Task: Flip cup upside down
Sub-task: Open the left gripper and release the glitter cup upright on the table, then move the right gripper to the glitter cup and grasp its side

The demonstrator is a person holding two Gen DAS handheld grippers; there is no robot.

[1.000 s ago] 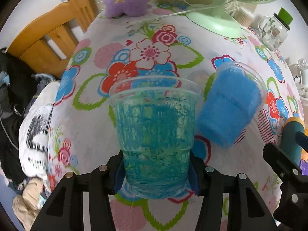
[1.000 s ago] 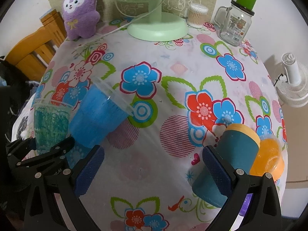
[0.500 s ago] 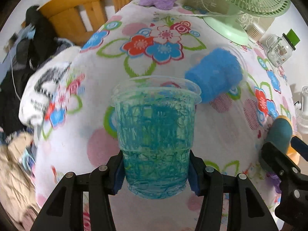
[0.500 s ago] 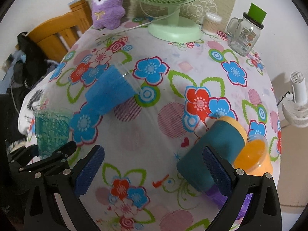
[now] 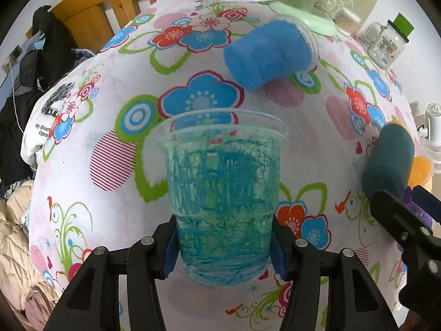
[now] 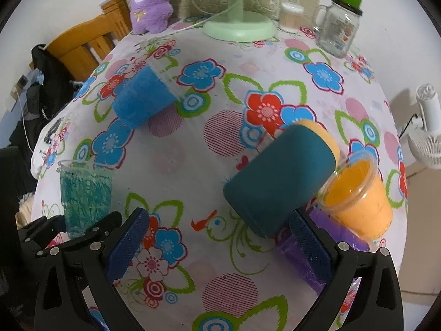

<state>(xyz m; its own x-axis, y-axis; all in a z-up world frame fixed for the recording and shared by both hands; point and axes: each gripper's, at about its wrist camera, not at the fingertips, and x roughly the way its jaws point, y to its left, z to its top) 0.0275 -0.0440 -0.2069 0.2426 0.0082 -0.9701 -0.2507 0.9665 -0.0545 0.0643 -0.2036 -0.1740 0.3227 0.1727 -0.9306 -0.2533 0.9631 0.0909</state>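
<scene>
Table: floral cloth, cups lying scattered on it
Scribbled teal cup: upright, rim up, above the table's near edge, gripped low so it can turn over
Left gripper: pads clamped on the cup's base
Right gripper: wide apart, empty

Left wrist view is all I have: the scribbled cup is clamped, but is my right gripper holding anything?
Observer: No. Unlike the left gripper, shut on the green-scribbled cup, the right gripper is open and empty. The dark teal cup lies on its side just beyond its fingers.
Operator: What is behind that teal cup? I only see an orange sliver.
Observer: An orange cup, tilted with its mouth up and towards the teal cup, sitting against a purple cup by the right finger.
</scene>
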